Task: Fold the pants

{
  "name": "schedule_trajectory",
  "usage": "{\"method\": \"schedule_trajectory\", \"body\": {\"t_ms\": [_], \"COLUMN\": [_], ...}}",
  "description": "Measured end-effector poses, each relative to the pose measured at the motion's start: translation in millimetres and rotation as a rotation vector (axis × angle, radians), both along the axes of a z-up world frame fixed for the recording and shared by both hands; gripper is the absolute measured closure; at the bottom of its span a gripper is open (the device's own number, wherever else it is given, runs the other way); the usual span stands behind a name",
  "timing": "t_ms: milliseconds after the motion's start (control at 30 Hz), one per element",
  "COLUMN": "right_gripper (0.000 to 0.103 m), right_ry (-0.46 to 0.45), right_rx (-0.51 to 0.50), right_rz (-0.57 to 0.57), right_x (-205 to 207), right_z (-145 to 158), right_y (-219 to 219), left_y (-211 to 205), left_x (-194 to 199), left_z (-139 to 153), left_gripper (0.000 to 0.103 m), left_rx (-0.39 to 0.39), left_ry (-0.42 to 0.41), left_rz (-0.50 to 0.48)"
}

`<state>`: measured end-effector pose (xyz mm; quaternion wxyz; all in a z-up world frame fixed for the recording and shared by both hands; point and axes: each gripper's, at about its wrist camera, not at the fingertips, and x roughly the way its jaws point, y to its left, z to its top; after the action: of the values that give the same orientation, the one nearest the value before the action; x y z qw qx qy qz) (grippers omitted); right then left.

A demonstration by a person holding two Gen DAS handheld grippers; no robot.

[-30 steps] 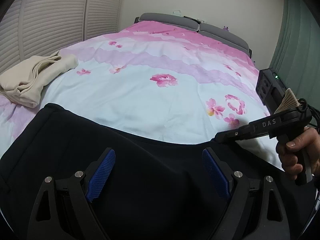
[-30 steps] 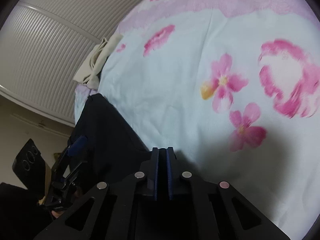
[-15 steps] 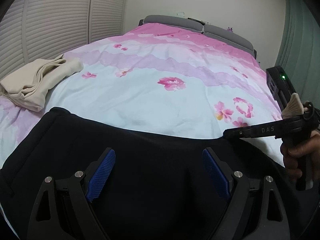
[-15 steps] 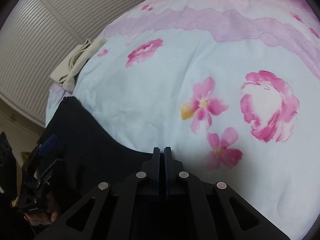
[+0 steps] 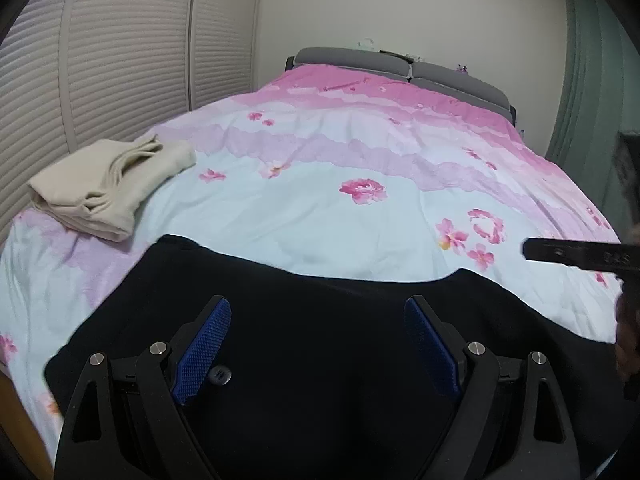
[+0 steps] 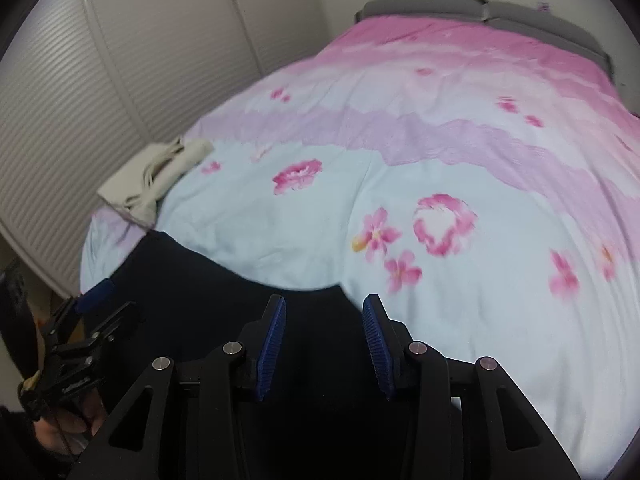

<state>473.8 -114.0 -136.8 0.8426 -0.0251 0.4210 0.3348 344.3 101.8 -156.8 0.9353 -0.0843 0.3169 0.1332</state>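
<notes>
Black pants [image 5: 320, 328] lie spread across the near end of the bed. My left gripper [image 5: 317, 302] hovers over their middle, wide open, with nothing between its blue pads [image 5: 204, 344]. My right gripper [image 6: 325, 302] hangs above the pants' far right corner [image 6: 320, 296]; its jaws are opening and the pads touch no cloth. In the left wrist view the right gripper [image 5: 568, 255] shows as a dark bar at the right edge, clear of the pants. The left gripper [image 6: 94, 308] and the hand holding it appear at the lower left of the right wrist view.
A folded beige garment [image 5: 108, 188] rests at the bed's left edge beside the pants. The flowered pink and pale blue bedcover [image 5: 340, 216] stretches to a grey headboard [image 5: 400, 65]. Louvred doors [image 5: 100, 80] stand along the left, a green curtain [image 5: 592, 88] on the right.
The right gripper, shut on the pants' corner before, has parted its jaws, let the cloth drop and risen off the bed. The left gripper has lifted slightly and stayed open.
</notes>
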Motion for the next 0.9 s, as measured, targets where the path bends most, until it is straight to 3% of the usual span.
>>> {"method": "schedule_trajectory", "body": {"t_ms": [200,300,633,900], "right_gripper": [0.061,0.052,0.044,0.044], "right_ry": [-0.038,-0.047,-0.022,0.01], "right_rx": [0.079,0.118,0.177,0.324], "right_rz": [-0.211,-0.394,-0.845,-1.118], "right_x": [-75.0,-123.0,-233.0,-275.6], "right_z": [10.0,9.3,-10.6,-43.6], "right_y": [-55.8,-108.5,-280.1,-384.8], "left_y": [-13.4,-33.9,-162.4,-263.7], "left_x": [-39.3,-54.5,-78.0,-80.6], "left_z": [10.5,15.1,21.9,13.3], "left_gripper": [0.014,0.014,0.014,0.014], "left_rx": [0.002,0.002,0.042,0.08], "left_ry": [-0.008,-0.019,-0.081,-0.075], "left_rz": [-0.025,-0.07,-0.327,-0.51]}}
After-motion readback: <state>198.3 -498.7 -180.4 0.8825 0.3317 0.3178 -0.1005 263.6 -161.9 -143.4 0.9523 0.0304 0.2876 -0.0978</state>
